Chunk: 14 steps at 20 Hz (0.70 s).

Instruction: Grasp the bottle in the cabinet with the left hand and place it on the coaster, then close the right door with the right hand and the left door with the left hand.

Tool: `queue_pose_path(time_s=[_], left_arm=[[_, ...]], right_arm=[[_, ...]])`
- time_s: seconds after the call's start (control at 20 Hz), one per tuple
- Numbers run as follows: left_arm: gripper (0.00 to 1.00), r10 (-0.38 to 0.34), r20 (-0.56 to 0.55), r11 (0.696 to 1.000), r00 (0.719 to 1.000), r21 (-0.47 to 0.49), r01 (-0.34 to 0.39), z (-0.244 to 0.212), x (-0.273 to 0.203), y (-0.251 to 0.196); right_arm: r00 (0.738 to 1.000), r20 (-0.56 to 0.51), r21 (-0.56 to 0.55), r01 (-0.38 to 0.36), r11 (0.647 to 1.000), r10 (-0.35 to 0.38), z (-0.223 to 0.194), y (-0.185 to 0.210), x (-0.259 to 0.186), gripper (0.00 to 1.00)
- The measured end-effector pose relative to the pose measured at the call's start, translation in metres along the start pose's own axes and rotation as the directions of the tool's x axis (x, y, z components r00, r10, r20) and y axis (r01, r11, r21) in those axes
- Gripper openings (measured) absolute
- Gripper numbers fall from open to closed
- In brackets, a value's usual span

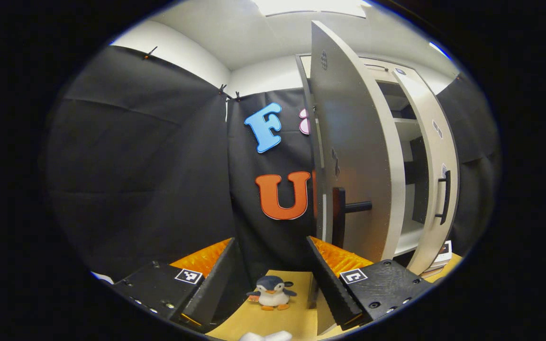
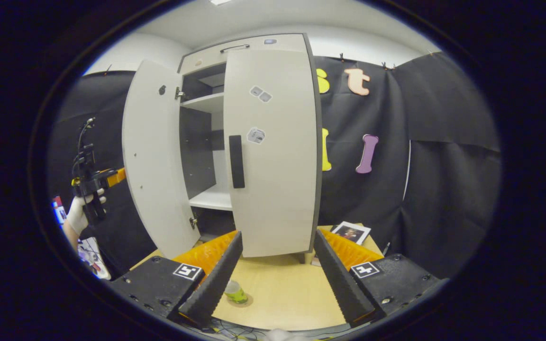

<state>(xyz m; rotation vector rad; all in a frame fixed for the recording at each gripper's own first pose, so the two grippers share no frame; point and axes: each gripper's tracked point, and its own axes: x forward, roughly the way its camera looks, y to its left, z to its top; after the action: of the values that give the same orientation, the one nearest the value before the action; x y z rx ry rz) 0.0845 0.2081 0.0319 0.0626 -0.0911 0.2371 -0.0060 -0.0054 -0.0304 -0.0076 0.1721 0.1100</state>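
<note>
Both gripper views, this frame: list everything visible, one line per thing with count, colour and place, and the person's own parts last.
cabinet: 1, pale grey-white, at the back of the table, shelves look bare
left door: 1, pale grey-white, swung wide open
right door: 1, pale grey-white with dark handle, nearly shut
bottle: 1, green, on the coaster, right gripper view
coaster: 1, brown, on the table in front of the cabinet
toy penguin: 1, grey and white, on the table, left gripper view
booklet: 1, white with a picture, on the table right of the cabinet
table: 1, light wood
left gripper: 1, open, facing the left door
right gripper: 1, open, facing the right door
gloved hand: 1, white glove, holding the left gripper
</note>
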Motion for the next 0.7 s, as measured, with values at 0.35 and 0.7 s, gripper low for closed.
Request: queue_pose_path(time_s=[0.35,0.7], left_arm=[[0.93,-0.084,-0.002,0.996,0.996,-0.003,0.084,0.005,-0.005,-0.067],[0.95,-0.193,-0.040,0.981,0.980,-0.034,0.192,-0.004,-0.006,-0.132]], right_arm=[[1.000,-0.005,0.014,-0.004,1.000,0.004,0.000,-0.012,0.006,0.97],[1.000,0.010,0.019,0.005,1.000,-0.005,0.008,-0.014,0.007,0.99]])
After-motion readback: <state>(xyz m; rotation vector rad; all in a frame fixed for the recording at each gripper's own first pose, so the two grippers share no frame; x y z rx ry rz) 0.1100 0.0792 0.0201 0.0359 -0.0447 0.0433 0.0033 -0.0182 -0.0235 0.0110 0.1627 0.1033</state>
